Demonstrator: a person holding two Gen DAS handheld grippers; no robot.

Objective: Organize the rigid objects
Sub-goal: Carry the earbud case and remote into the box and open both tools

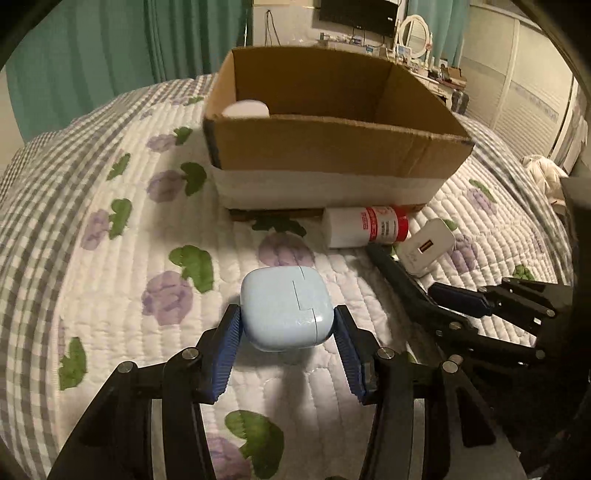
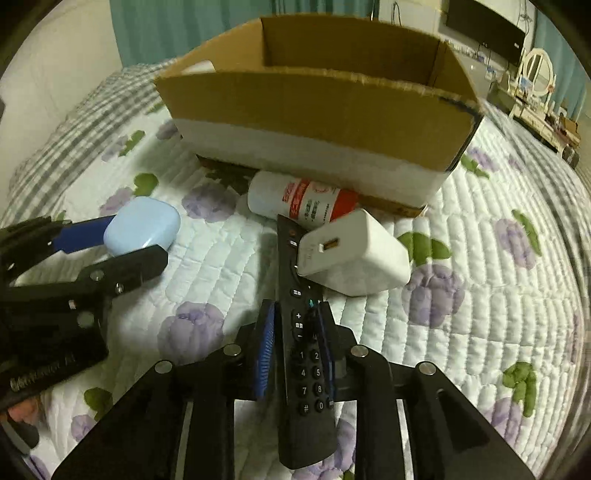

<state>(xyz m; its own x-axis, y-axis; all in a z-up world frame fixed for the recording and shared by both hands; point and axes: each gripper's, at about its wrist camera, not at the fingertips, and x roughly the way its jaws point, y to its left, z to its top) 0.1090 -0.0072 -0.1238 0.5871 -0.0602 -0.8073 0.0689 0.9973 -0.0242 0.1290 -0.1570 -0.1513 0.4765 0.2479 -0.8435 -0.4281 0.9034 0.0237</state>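
Home bedroom: quilted bed [image 1: 110, 258], vanity mirror [image 1: 415, 35].

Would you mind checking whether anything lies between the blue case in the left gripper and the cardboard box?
Nothing visible does. The blue case sits between the left gripper's pads, and only bare quilt separates it from the box. The bottle lies off to the right.

White object [image 1: 246, 109] inside the cardboard box [image 1: 332, 144] mostly hidden by its wall; bottle [image 2: 299, 201] label unreadable.

Bottle [image 2: 301, 202] before box [image 2: 317, 110]; charger [image 2: 354, 254] on remote [image 2: 301, 332].
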